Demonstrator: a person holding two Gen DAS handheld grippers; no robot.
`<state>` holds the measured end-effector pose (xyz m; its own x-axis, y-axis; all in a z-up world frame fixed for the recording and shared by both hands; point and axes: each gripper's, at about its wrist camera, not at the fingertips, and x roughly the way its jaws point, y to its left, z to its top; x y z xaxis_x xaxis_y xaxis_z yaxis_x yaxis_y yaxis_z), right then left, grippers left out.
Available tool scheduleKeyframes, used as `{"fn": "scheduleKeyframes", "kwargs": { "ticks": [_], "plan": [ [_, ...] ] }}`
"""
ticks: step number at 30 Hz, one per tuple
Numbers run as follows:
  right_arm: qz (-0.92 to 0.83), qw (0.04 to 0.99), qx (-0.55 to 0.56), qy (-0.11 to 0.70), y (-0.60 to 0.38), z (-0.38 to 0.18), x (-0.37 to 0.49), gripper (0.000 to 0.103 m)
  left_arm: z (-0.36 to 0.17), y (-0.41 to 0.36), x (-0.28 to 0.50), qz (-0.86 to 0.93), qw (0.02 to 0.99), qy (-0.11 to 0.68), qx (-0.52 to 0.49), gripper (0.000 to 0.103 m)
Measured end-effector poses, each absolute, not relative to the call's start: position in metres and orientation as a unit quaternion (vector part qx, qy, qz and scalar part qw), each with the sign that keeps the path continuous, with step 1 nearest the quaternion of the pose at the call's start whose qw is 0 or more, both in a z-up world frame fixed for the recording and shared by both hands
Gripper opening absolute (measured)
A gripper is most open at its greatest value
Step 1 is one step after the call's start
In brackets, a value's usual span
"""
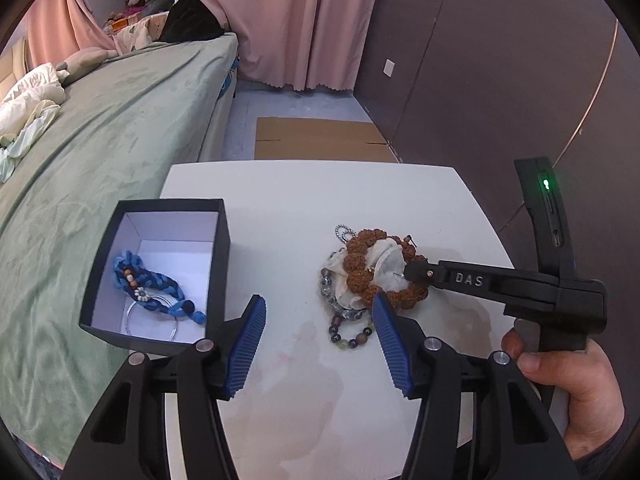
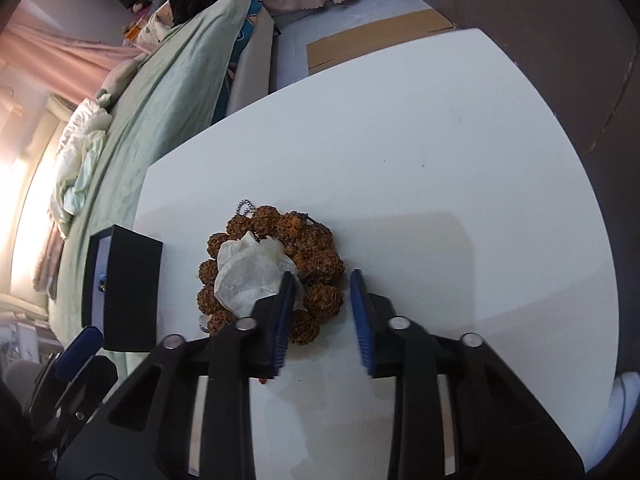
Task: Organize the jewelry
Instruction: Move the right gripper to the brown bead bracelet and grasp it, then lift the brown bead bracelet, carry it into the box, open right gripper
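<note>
The right gripper's blue ribbed fingers stand a little apart, straddling the near right rim of a brown seed-bead bracelet; one brown bead sits in the gap, yet whether the pads actually press it I cannot tell. Seen from the left wrist camera, that same gripper comes in from the right, its black tip lying over the bracelet and the crumpled white gauze pouch heaped in the ring's middle, with the hand behind it wrapped round the handle. The left gripper's fingers are spread wide with nothing between them, hanging over bare white table just near-left of the pile. Under the brown bracelet lie a strand of mixed glassy beads, spilling toward the near side, and a bit of silver chain poking out at the far side. To the left, at the table's edge beside the green-covered bed, sits an open black box with a white lining; inside it rest a blue braided bracelet and a thin clear bangle
</note>
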<state>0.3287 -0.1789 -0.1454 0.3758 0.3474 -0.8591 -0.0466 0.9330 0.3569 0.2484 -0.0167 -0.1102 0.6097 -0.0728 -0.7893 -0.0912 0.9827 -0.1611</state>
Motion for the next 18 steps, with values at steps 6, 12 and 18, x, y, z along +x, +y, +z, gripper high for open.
{"fn": "scheduleKeyframes", "kwargs": {
  "ticks": [6,12,18],
  "plan": [
    [0.132,0.811,0.181,0.541,-0.187,-0.142,0.330,0.019,-0.105,-0.023,0.244,0.000,0.896,0.437,-0.084,0.054],
    [0.193,0.810,0.235,0.502,-0.197,-0.108,0.315,0.019,-0.096,-0.021,0.245,0.007,0.899,0.428,-0.092,0.054],
    [0.238,0.812,0.281,0.453,-0.217,-0.071,0.306,0.019,-0.094,-0.029,0.259,-0.006,0.900,0.427,-0.092,0.054]
  ]
}}
